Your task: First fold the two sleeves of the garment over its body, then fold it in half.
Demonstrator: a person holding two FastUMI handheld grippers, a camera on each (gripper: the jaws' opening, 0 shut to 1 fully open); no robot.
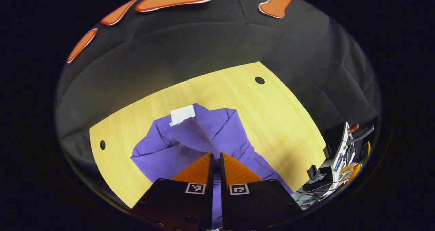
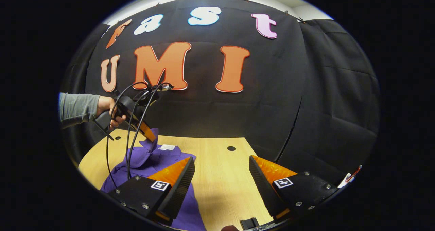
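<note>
left fingers (image 1: 216,158) pinching the purple knit sweater's (image 1: 224,129) ribbed sleeve (image 1: 197,136), body lying straight ahead | right fingers (image 2: 221,176) hanging wide open, holding nothing, over the wooden bench (image 2: 217,176)

Desk (image 1: 272,115): pale wood-grain top, curved outline in both fisheye views. Two small dark round holes in the top, one near the far edge (image 1: 259,80), one toward the left edge (image 1: 102,144). Purple knit garment (image 1: 224,129) lies crumpled on the near-left part of the desk, a white tag (image 1: 182,114) at its collar. Right half of the desk is bare wood.
</note>
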